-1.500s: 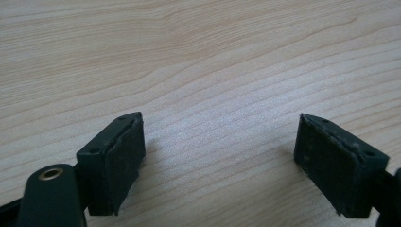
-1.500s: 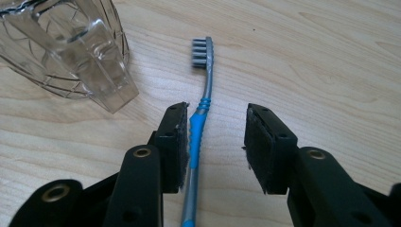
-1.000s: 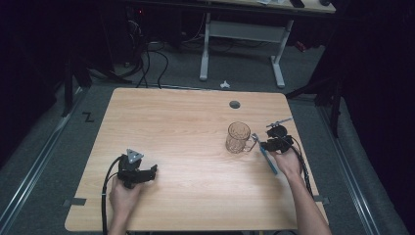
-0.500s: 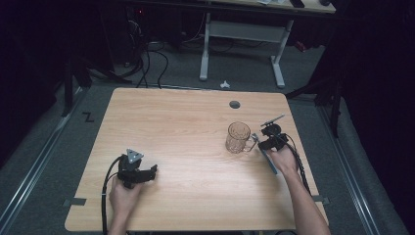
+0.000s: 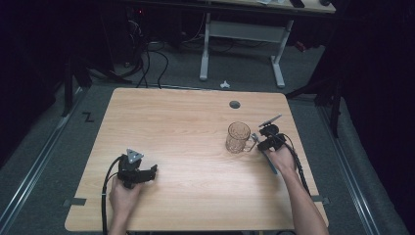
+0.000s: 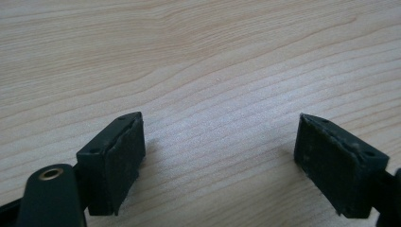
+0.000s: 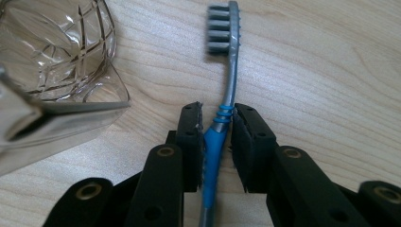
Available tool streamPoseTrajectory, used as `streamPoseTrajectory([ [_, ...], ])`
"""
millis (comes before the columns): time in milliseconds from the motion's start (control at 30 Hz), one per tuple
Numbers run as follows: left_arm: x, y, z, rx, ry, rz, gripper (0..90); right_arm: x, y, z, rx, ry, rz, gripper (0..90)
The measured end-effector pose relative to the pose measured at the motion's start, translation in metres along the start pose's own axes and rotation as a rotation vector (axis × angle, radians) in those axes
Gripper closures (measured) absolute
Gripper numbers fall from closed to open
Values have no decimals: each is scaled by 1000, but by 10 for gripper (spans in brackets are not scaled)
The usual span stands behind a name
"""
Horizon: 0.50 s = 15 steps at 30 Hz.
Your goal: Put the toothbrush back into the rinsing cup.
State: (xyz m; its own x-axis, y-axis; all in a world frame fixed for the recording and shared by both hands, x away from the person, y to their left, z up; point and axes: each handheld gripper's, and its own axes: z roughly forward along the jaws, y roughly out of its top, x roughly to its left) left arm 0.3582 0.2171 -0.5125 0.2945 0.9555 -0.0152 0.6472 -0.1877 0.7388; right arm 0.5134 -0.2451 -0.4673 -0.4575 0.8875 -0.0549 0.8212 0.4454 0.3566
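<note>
Right tool (image 7: 216, 124) clenched on toothbrush (image 7: 226, 71), left tool (image 6: 220, 158) released, over pale wooden table (image 5: 186, 127), dark room.

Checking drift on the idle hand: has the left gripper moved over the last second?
No. In the high view the left gripper sits at the same spot near the table's front-left edge, jaws open over bare wood, just as in both earlier frames.

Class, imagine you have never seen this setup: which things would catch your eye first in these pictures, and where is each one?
First, the right gripper, closed on a blue and grey toothbrush at the table's right side. Just beside it stands a clear glass mug with a cut pattern, handle turned toward that gripper. At near left, the left gripper rests open over the bare wooden table.
</note>
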Motion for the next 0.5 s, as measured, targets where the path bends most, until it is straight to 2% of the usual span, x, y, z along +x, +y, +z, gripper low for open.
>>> streamPoseTrajectory([
  [500, 0, 0, 0, 1, 0, 0, 178, -4, -1, 0, 17, 20, 28, 789],
])
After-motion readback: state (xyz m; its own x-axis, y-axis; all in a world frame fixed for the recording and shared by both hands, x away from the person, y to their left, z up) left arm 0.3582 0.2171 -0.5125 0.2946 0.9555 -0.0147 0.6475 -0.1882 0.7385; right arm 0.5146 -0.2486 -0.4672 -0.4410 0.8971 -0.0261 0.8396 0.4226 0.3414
